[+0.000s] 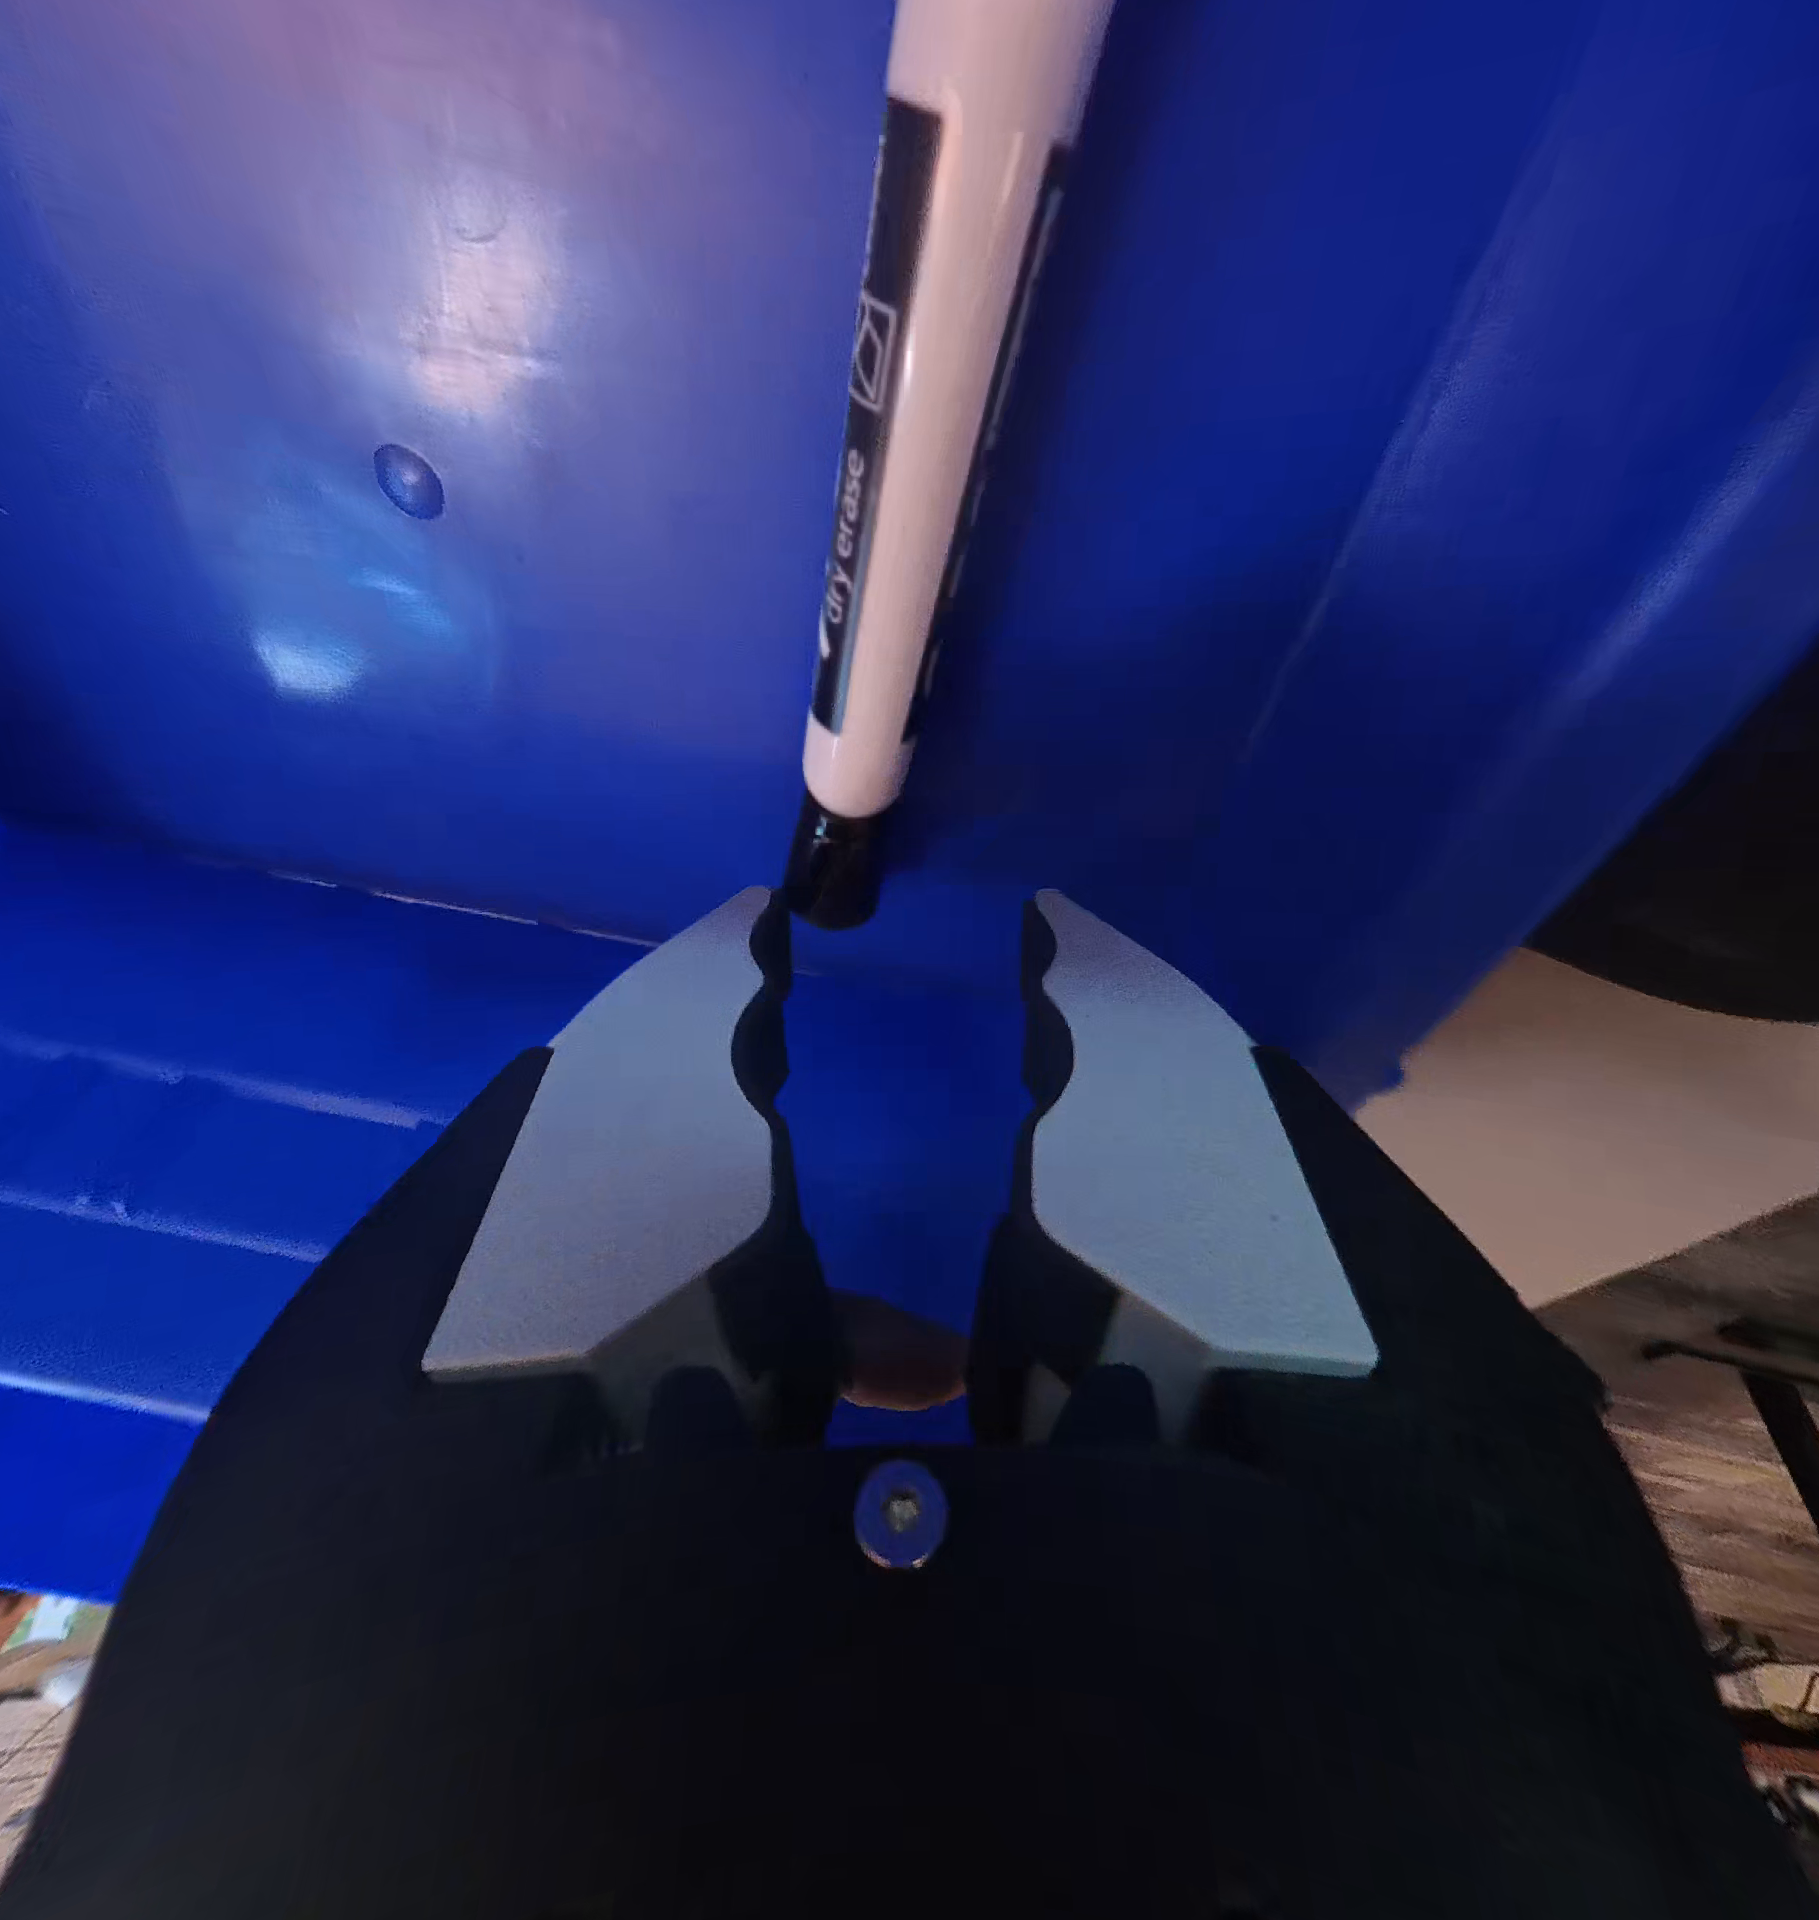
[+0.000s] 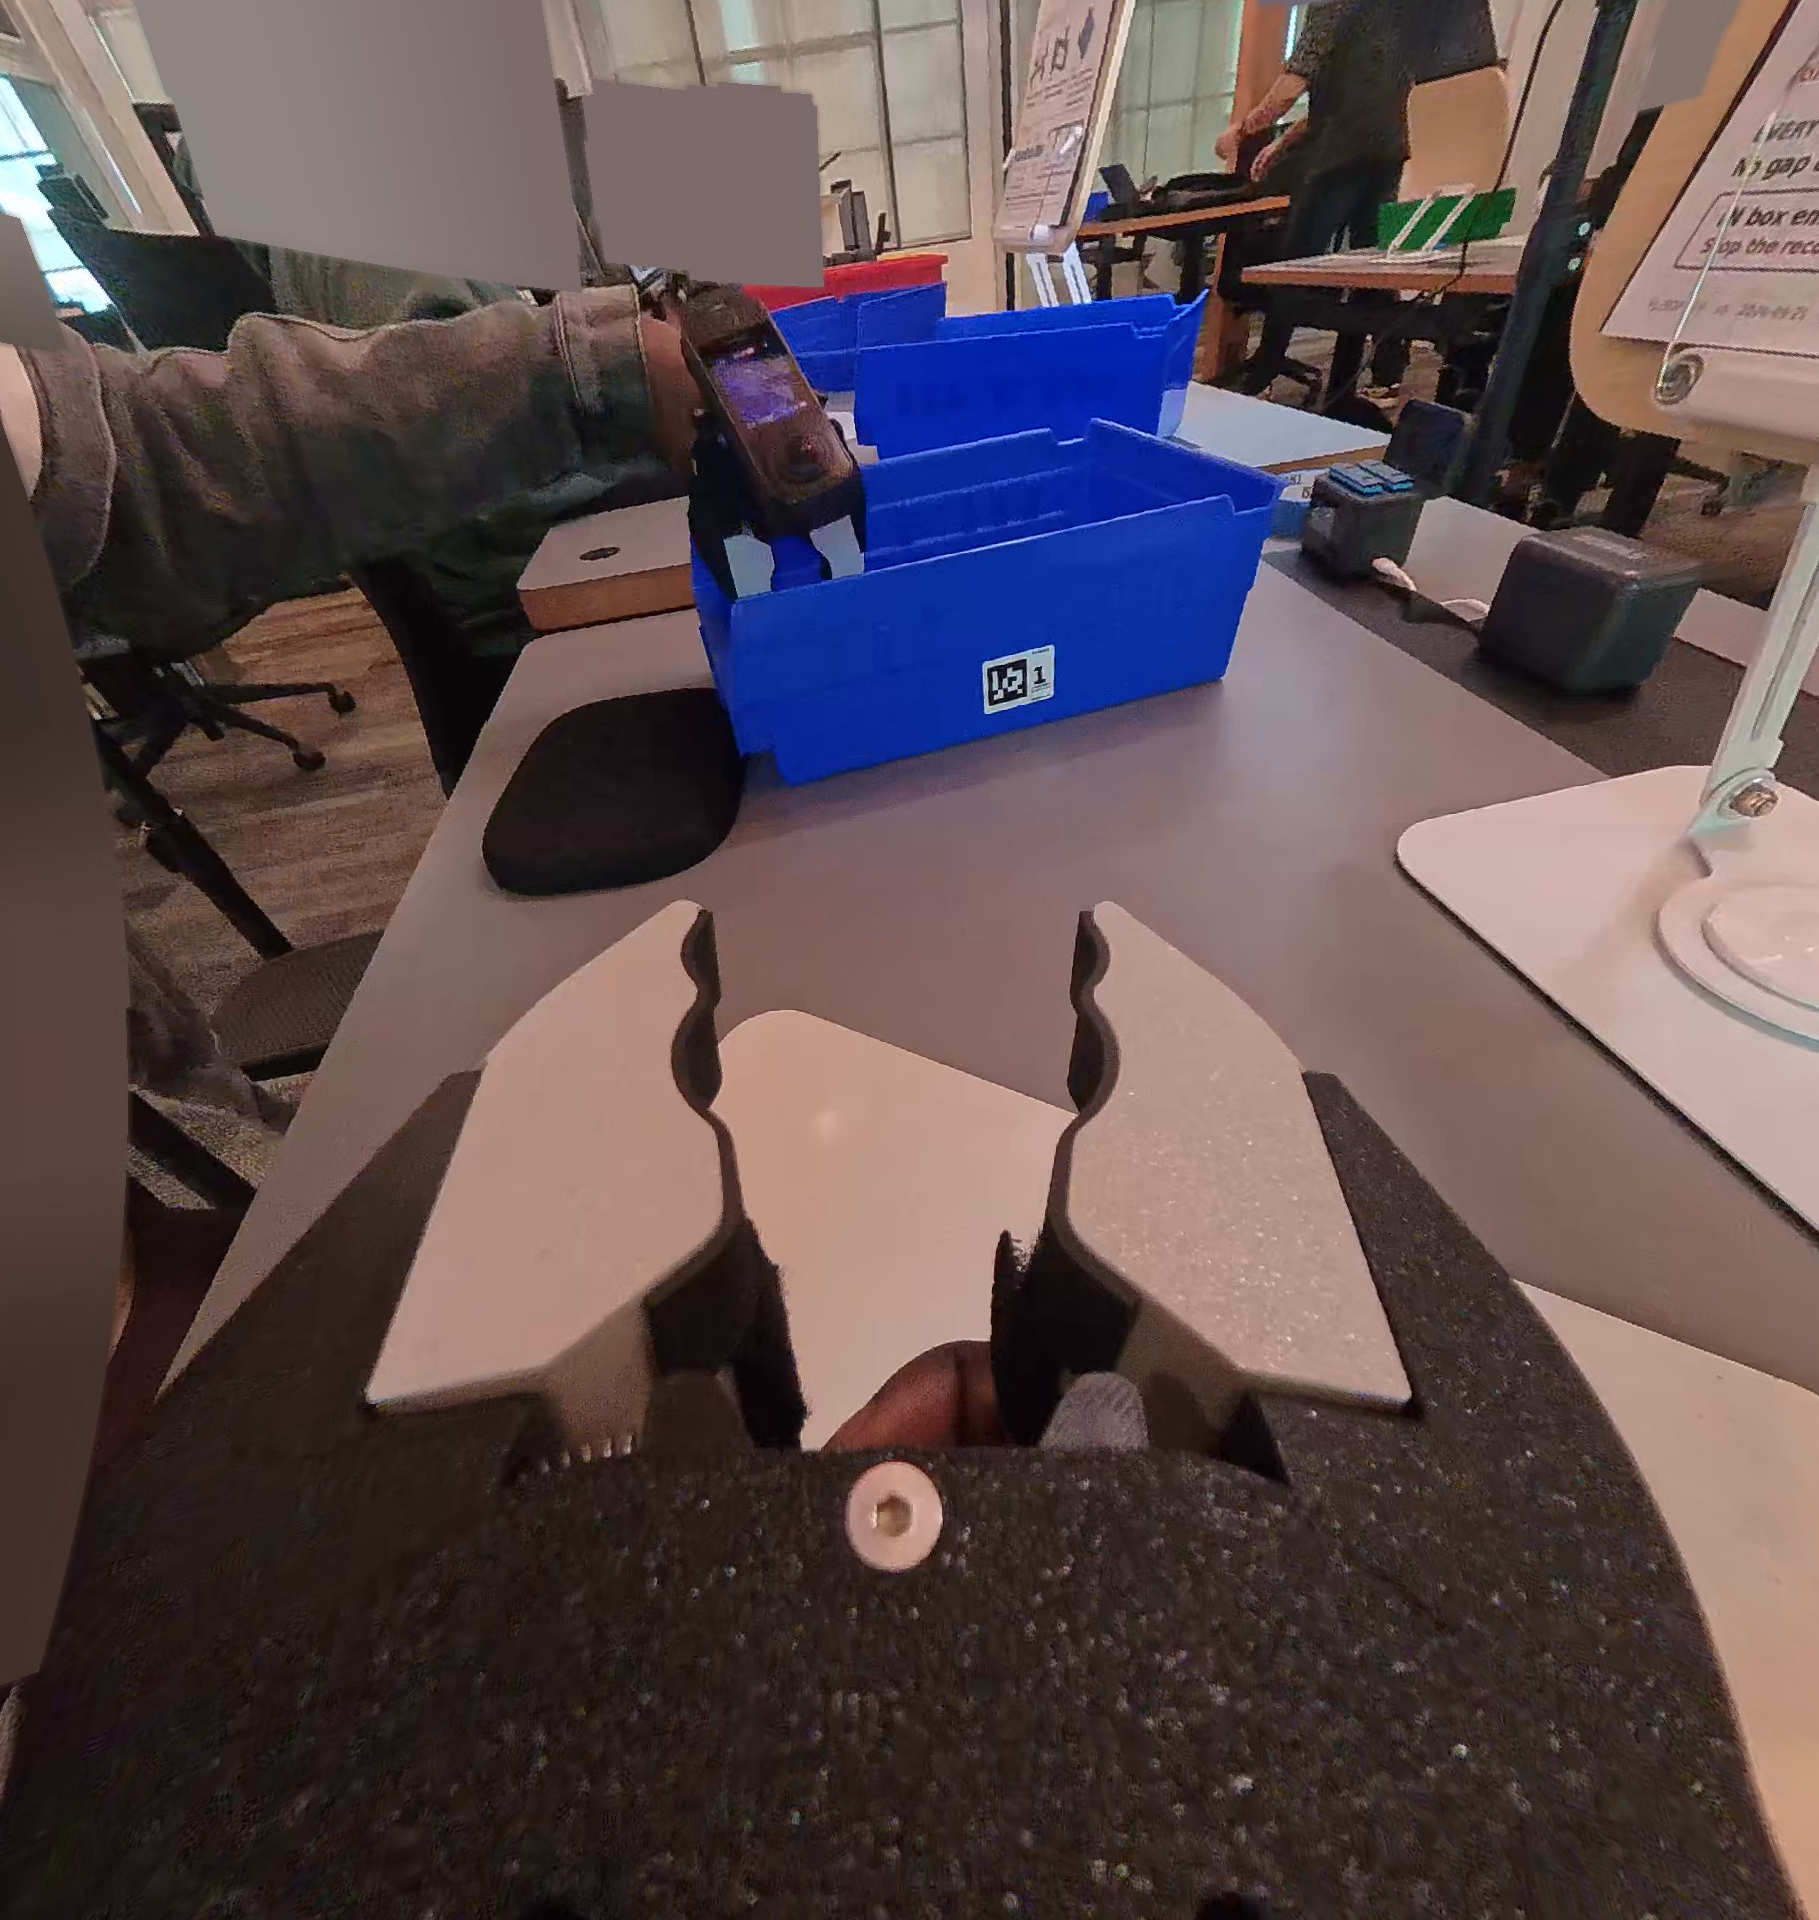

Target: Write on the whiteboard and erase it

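Over at the left, the left gripper (image 1: 900, 914) reaches down into the blue bin (image 2: 988, 634) with its fingers spread and nothing pinched between them. A white dry-erase marker (image 1: 936, 436) with a black end lies on the bin's floor just ahead; that black end sits right at the tip of the gripper's left finger (image 1: 666, 1018), well clear of the other one. A black pad (image 2: 614, 790) lies on the grey table (image 2: 1092, 862) against the bin's near left corner. Moving right, the right gripper (image 2: 894, 925) hovers low over the table, fingers wide apart and gripping nothing, with the corner of the white whiteboard (image 2: 884, 1164) lying flat on the table under and between them. Farther right stands a white stand (image 2: 1611, 883) holding a printed sheet.
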Motion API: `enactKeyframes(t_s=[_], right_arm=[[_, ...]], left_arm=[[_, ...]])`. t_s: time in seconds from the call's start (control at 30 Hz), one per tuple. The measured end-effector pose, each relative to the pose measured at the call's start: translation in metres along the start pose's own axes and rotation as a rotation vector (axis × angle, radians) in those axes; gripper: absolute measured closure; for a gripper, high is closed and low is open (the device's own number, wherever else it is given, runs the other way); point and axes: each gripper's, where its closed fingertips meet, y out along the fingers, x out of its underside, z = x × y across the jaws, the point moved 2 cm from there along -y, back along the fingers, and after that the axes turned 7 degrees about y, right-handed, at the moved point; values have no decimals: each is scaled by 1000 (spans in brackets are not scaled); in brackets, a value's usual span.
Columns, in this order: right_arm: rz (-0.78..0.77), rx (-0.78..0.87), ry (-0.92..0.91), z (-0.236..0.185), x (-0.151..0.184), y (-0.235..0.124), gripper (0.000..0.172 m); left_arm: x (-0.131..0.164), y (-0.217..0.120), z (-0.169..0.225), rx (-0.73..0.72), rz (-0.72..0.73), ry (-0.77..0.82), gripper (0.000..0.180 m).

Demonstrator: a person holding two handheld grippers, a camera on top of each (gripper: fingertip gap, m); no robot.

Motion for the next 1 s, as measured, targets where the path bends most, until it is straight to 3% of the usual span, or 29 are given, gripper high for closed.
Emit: enactKeyframes(t_s=[0.17,0.23,0.27,0.4,0.47,0.6,0.63,0.67,0.73,0.83,0.87,0.93,1.0], right_arm=[[4,10,2,3,0,-2,107],[-13,14,-3,3,3,-1,107],[-22,19,-9,3,4,0,106],[-47,30,-20,4,8,1,106],[-42,23,-11,3,9,2,107],[-28,-10,0,-4,9,11,107],[-33,-19,5,-6,11,15,108],[-48,-25,7,-8,14,19,108],[-84,-37,-4,-11,21,26,108],[-112,-51,-17,-16,27,33,108],[-115,-56,-17,-17,28,34,108],[-117,-59,-21,-19,28,35,108],[-117,-60,-18,-19,29,36,108]], left_arm=[[-1,10,-10,25,15,-24,140],[-2,11,-9,77,16,-49,159],[-2,10,-9,85,13,-64,160],[-1,-2,-14,-11,71,-199,161],[-2,-24,-21,-121,231,-362,161],[-18,-95,-23,-348,759,-654,164],[-22,-105,-17,-363,830,-693,180],[-24,-109,-15,-405,864,-713,180],[-26,-110,-11,-473,870,-717,180],[-16,-85,-4,-499,607,-647,180],[-18,-82,-4,-503,595,-618,180],[-34,-77,8,-356,657,-552,168],[-37,-67,11,-271,611,-502,157]])
